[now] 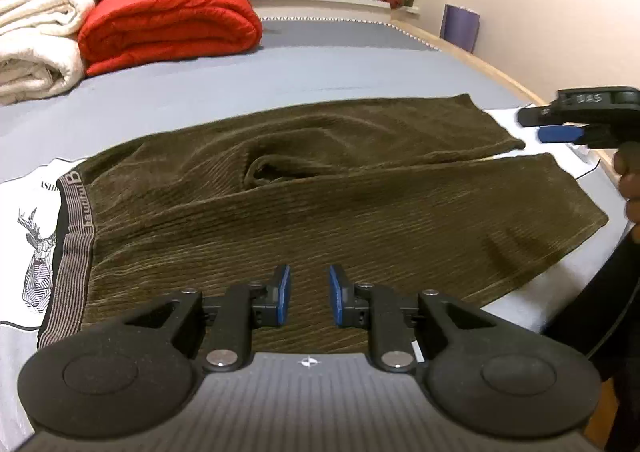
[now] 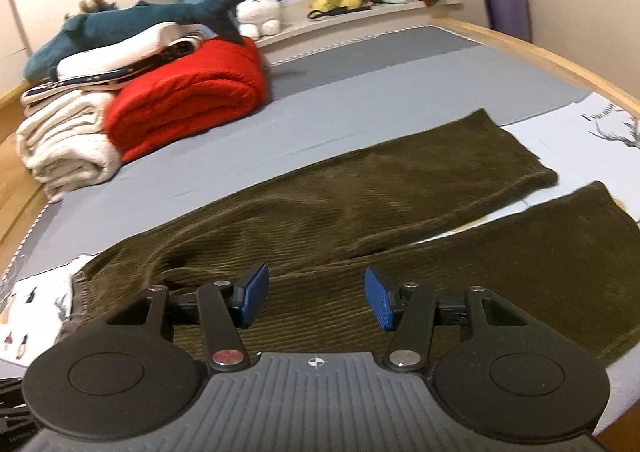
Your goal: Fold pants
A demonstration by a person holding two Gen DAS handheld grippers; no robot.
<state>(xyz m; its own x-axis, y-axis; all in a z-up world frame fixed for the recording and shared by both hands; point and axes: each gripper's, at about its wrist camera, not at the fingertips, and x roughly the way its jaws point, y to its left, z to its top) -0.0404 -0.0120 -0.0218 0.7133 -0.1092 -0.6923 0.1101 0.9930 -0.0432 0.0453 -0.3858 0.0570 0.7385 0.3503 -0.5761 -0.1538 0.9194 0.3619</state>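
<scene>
My left gripper (image 1: 309, 294) hovers over the near leg of the pants (image 1: 320, 187), jaws narrowly parted, pinching nothing. My right gripper (image 2: 316, 298) stands half spread, empty. The pants lie flat across the bed (image 1: 320, 67). Risk: the bunched crotch folds crooked if grabbed unevenly.

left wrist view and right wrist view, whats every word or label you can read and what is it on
"beautiful B" on the striped waistband of the corduroy pants.
"DAS", roughly, on top of the right gripper; blurred.
"ASH..." on the white deer-print sheet; cut off by the pants.
Script beside the tree print in the right wrist view: too blurred to read.
</scene>
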